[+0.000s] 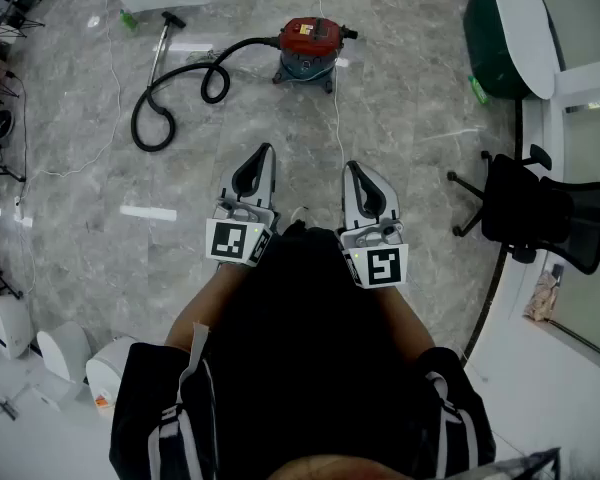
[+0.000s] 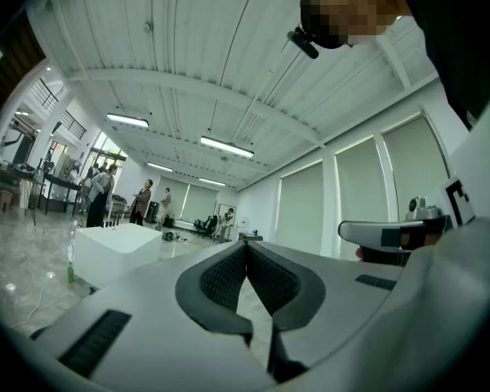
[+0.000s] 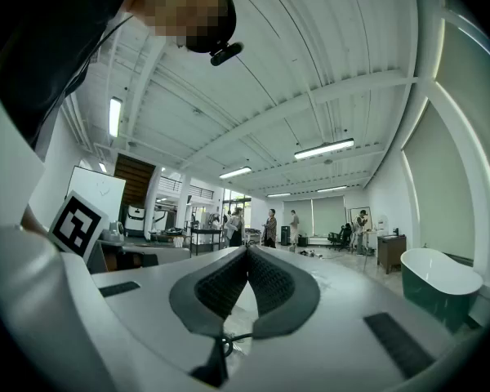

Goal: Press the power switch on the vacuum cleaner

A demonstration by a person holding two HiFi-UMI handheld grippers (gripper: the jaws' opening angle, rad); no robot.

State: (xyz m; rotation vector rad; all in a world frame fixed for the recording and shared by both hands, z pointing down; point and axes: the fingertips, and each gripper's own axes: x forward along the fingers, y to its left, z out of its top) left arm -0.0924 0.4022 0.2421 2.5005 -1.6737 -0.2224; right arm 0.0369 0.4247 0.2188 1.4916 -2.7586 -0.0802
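- Head view: we hold the left gripper and the right gripper side by side above the marble floor. The red vacuum cleaner stands well ahead, its black hose curling to the left.
- Left gripper view: our jaws meet at the tips, with nothing between them.
- Right gripper view: the jaws are likewise together and empty.

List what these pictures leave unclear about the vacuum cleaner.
- Power switch: too small on the vacuum cleaner in the head view.
- Vacuum cleaner: absent from both gripper views, which point toward the ceiling.
- White cord: one end cut off by the head view's top edge.
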